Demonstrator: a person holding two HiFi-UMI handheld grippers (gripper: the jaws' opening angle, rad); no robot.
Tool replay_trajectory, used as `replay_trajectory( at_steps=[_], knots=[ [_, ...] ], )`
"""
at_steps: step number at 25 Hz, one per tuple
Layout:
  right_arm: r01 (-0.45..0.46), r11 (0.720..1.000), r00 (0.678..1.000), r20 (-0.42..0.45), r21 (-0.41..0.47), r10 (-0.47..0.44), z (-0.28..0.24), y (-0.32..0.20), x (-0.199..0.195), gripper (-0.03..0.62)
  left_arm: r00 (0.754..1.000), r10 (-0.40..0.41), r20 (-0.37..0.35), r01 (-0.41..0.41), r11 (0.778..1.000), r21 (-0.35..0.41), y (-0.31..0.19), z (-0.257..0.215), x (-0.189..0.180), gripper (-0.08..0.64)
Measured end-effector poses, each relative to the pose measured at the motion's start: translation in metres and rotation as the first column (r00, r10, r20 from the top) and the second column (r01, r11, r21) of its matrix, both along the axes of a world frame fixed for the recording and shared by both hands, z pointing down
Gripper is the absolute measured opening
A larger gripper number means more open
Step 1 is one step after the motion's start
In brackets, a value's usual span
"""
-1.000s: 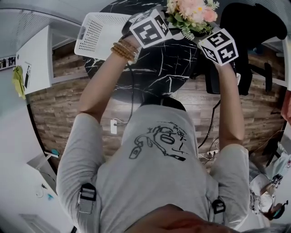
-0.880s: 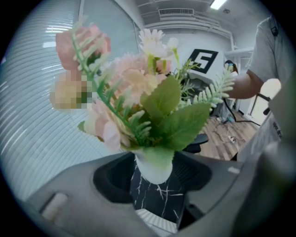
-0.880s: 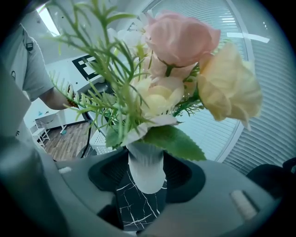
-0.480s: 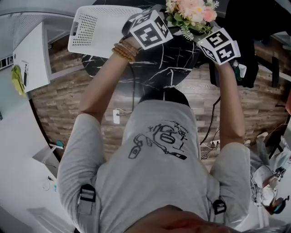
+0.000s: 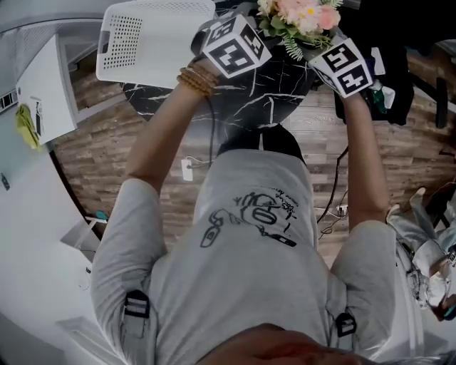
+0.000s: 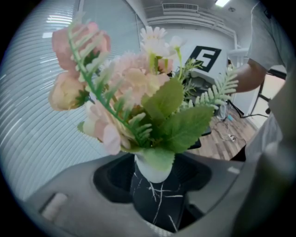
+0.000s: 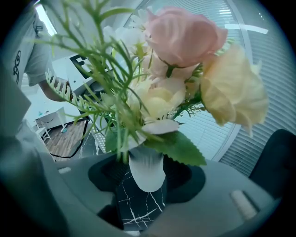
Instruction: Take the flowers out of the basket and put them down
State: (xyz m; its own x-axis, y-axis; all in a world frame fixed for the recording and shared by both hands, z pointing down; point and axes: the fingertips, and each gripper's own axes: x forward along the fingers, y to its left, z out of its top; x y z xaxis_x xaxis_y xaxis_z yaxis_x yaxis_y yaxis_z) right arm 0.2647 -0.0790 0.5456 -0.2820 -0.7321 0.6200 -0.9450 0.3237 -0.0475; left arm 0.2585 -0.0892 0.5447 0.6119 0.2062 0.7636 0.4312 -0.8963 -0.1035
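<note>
While the flowers [image 5: 299, 18] hang clear of the white basket [image 5: 153, 39] at far left, above the black marble table [image 5: 271, 93], left gripper [image 6: 156, 185] and right gripper [image 7: 141, 185] each clamp the white stem base [image 6: 155, 169] from opposite sides, evidently to keep them upright for setting down.

Tongs [image 6: 156, 178] seemingly clamp flowers [image 6: 138, 106] by white vase [image 6: 151, 171], above marble table [image 6: 157, 206].

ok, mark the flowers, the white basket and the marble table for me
flowers [image 5: 303, 13], head view, on the pink blooms.
white basket [image 5: 162, 43], head view, on its plain wall.
marble table [image 5: 267, 100], head view, on its bare top.
</note>
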Motion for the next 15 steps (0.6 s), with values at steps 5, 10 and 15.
replay_trajectory(
  at_steps=[5, 10, 15],
  knots=[
    [-0.005, 1.0, 1.0, -0.003, 0.001, 0.005, 0.014, 0.006, -0.002, 0.242, 1.0, -0.002, -0.003, 0.002, 1.0, -0.007, 0.007, 0.016, -0.002, 0.253],
    [-0.009, 1.0, 1.0, -0.008, -0.004, 0.009, 0.025, 0.012, -0.004, 0.242, 1.0, -0.001, -0.003, 0.001, 1.0, -0.004, 0.012, 0.026, -0.004, 0.253],
    [-0.015, 1.0, 1.0, -0.009, -0.004, 0.015, 0.034, 0.014, -0.005, 0.242, 1.0, -0.001, 0.0, 0.001, 1.0, -0.003, 0.015, 0.035, -0.005, 0.252]
  ],
)
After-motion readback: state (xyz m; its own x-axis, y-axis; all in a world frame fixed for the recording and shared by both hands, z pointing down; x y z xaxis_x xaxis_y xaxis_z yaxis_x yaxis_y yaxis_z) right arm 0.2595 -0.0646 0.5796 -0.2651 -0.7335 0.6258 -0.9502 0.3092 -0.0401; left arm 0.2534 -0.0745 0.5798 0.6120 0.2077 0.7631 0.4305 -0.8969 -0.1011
